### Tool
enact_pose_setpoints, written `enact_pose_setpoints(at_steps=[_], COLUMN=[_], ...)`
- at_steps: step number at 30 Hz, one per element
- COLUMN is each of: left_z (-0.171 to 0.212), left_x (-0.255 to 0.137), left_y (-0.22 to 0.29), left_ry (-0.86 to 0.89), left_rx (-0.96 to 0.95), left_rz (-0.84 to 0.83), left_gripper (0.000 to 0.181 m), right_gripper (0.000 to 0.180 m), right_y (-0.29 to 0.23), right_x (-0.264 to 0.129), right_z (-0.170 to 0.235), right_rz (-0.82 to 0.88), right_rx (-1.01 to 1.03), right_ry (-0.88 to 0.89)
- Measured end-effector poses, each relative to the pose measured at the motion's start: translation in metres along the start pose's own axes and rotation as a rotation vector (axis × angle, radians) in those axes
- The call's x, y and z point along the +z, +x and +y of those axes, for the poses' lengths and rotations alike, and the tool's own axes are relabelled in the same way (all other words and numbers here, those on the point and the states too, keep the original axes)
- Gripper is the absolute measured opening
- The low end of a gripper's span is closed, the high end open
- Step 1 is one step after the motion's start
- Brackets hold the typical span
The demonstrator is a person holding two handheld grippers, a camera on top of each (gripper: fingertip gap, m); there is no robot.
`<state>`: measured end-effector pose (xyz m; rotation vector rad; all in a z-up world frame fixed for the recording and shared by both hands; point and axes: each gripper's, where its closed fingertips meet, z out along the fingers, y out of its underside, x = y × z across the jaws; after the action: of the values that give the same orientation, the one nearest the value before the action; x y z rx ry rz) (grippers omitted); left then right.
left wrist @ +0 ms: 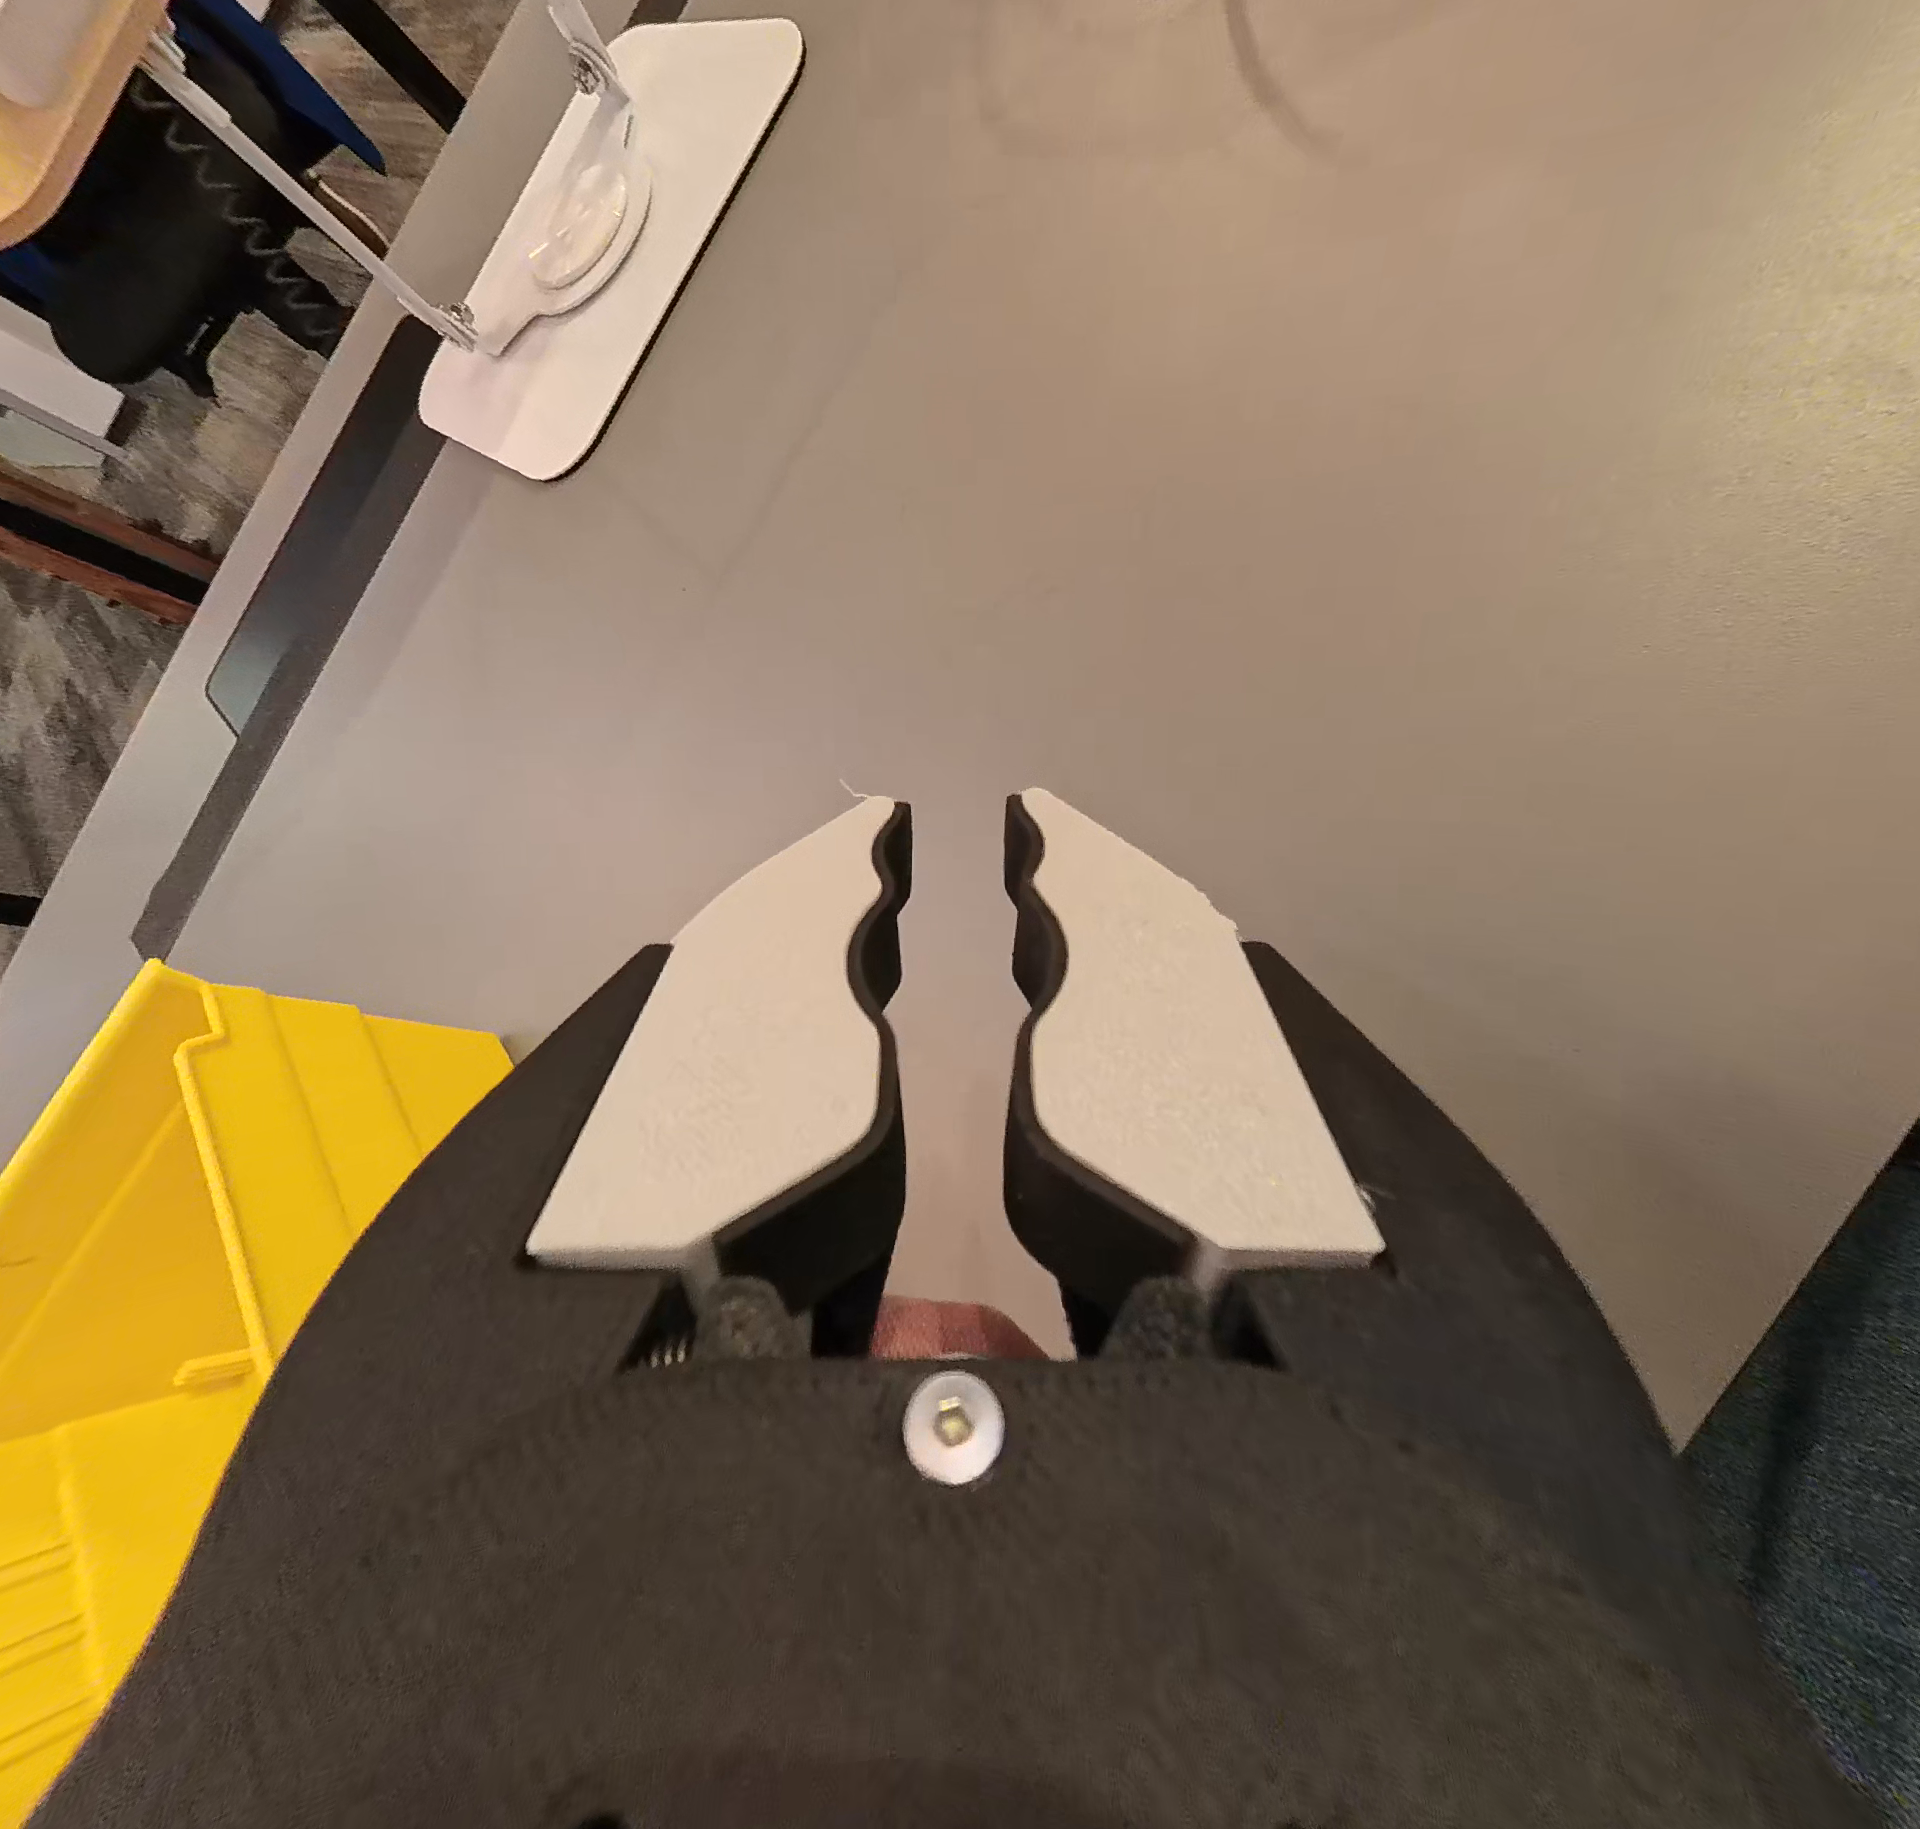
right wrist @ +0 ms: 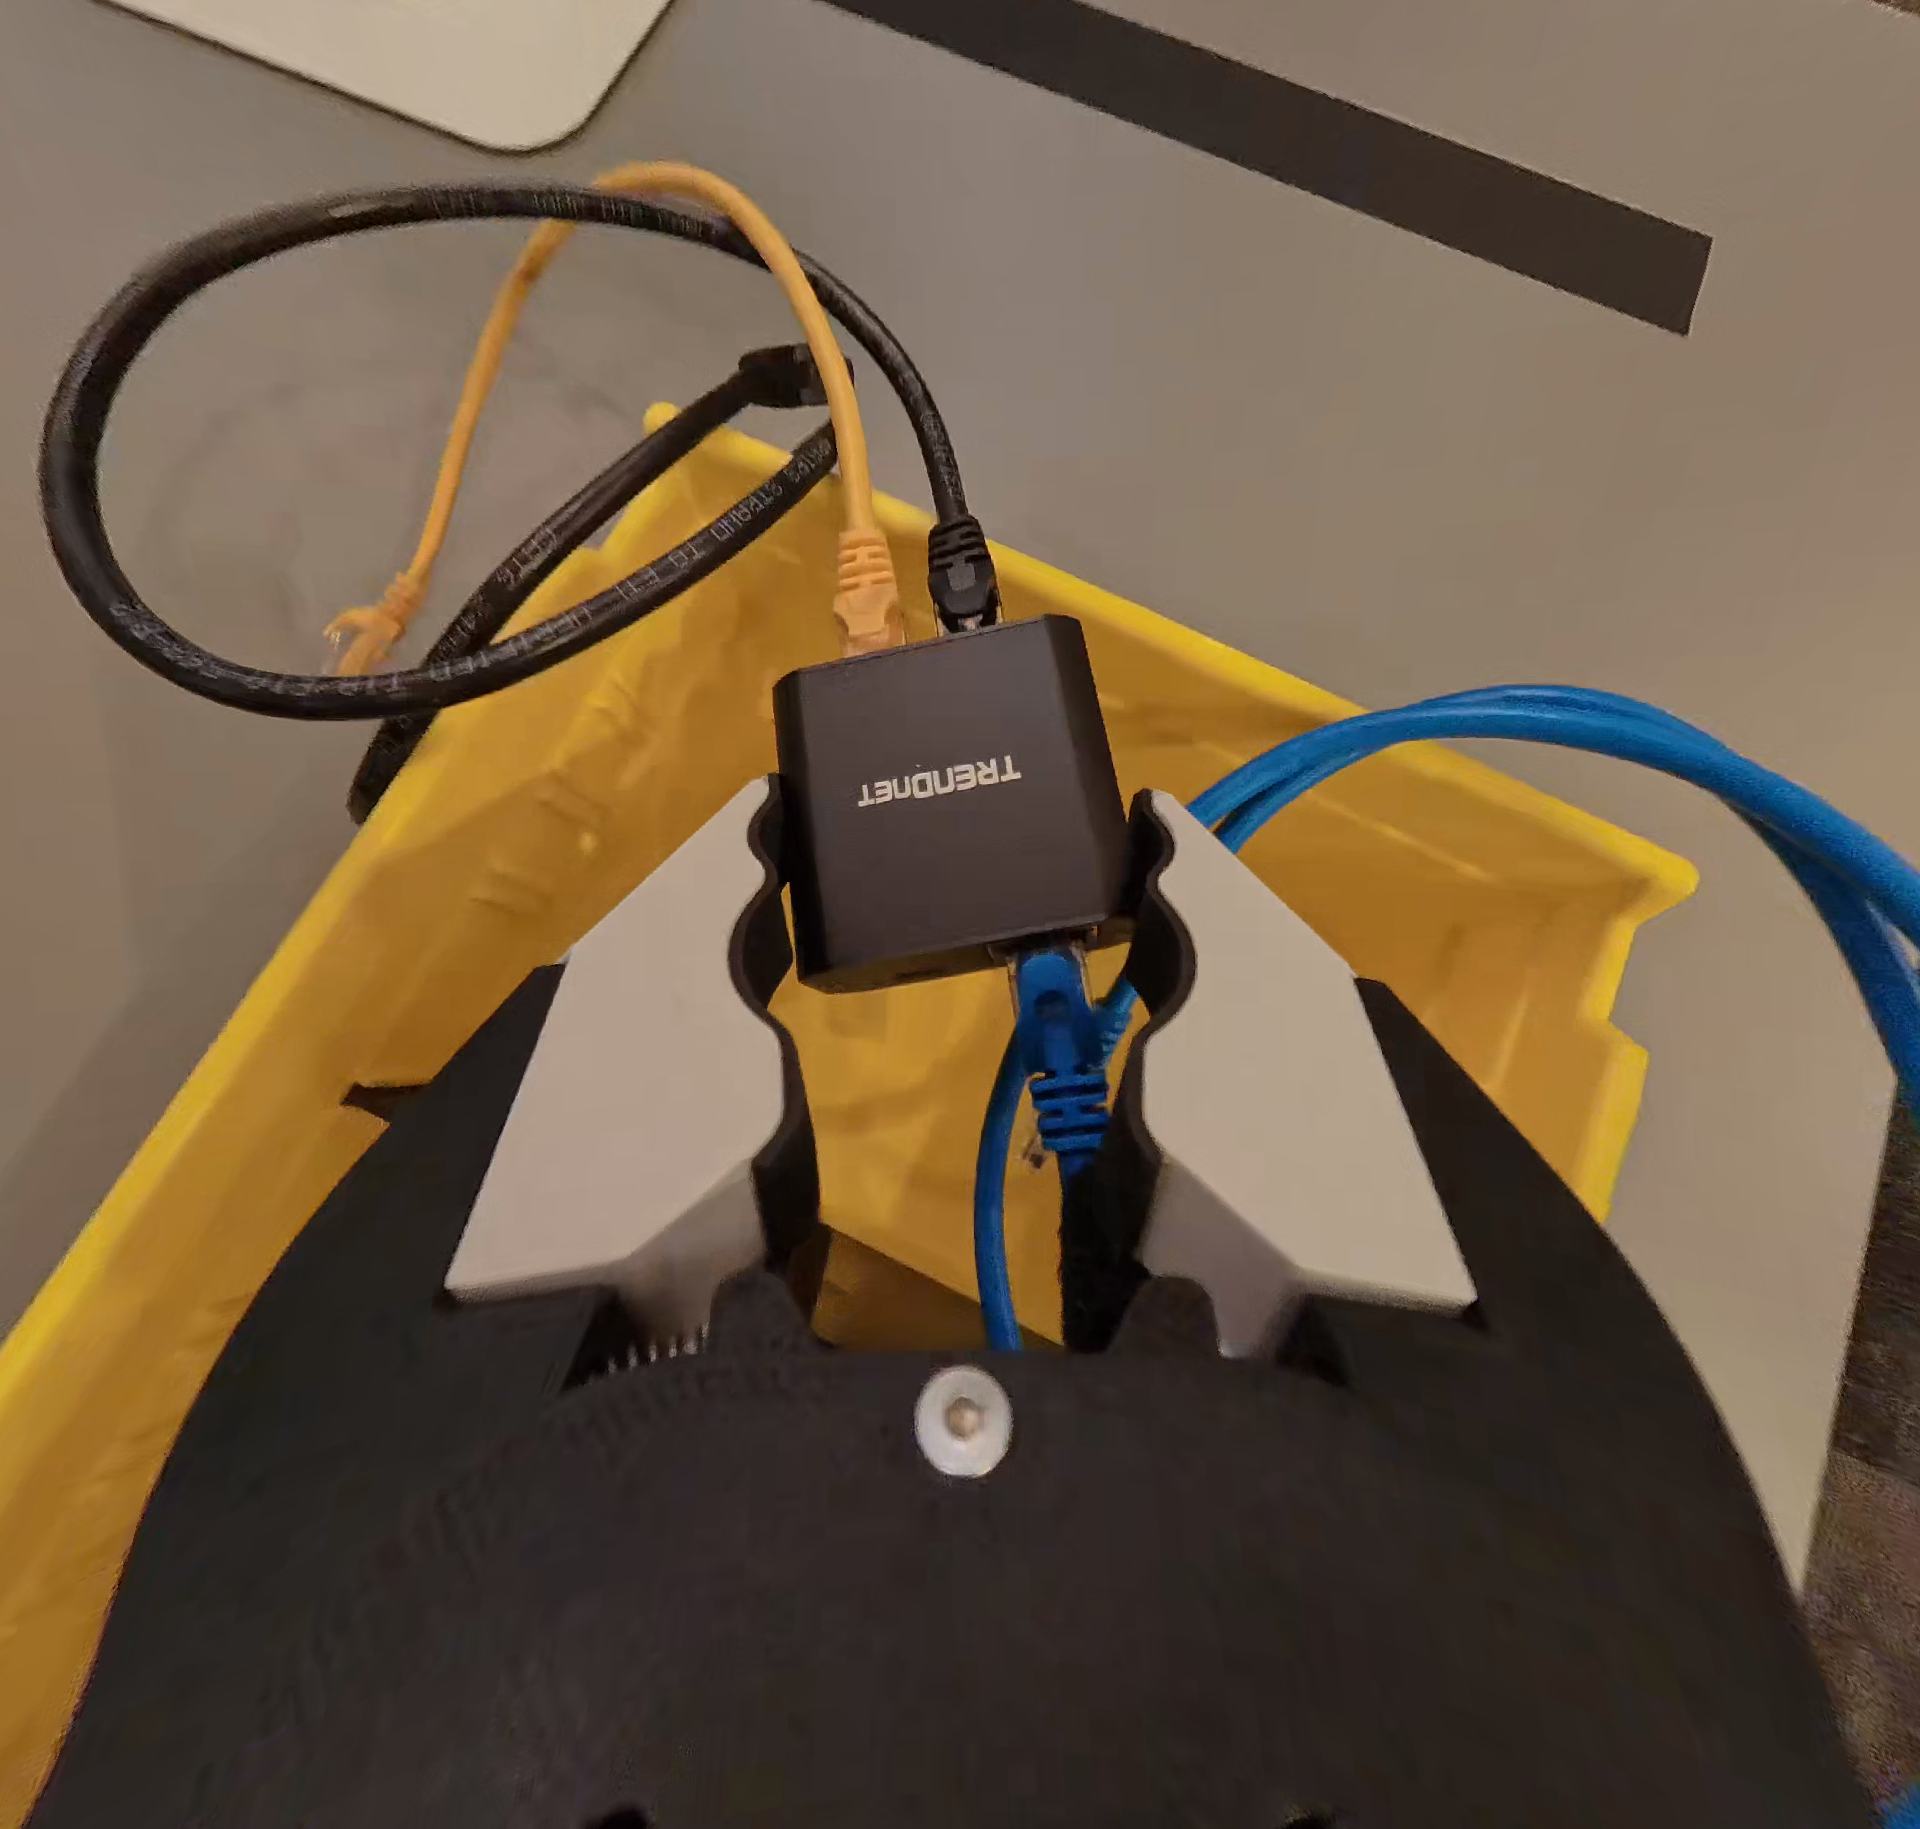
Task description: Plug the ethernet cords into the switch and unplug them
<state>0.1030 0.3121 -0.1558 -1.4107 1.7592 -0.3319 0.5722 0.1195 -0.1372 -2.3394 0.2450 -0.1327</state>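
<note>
Right gripper (right wrist: 956,880) clamping boxy black switch (right wrist: 951,792)

The looped blue ethernet cable (right wrist: 1662,751) runs off the right edge, its far end unseen. The flat white lamp base (right wrist: 416,23) is cut by the top edge. The yellow plastic bin (left wrist: 156,1208) leaves the left edge, and faint blurred cable shapes (left wrist: 1247,34) near the top cannot be made out.

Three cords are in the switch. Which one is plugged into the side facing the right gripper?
The blue ethernet cord. The yellow ethernet cord and black ethernet cord enter the far side of the switch.
</note>
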Motion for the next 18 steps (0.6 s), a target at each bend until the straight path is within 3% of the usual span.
enact_pose_setpoints(at_steps=[14,18], left_z=[0.004,0.004], left_x=[0.003,0.005], left_y=[0.005,0.006], left_ry=[-0.016,-0.019], left_rx=[0.015,0.018], left_rz=[0.012,0.016], left_gripper=[0.017,0.017], right_gripper=[0.058,0.046], right_y=[0.007,0.002], right_x=[0.034,0.047], right_z=[0.044,0.06], right_rz=[0.089,0.056], right_rx=[-0.242,-0.32], right_ry=[-0.395,-0.536])
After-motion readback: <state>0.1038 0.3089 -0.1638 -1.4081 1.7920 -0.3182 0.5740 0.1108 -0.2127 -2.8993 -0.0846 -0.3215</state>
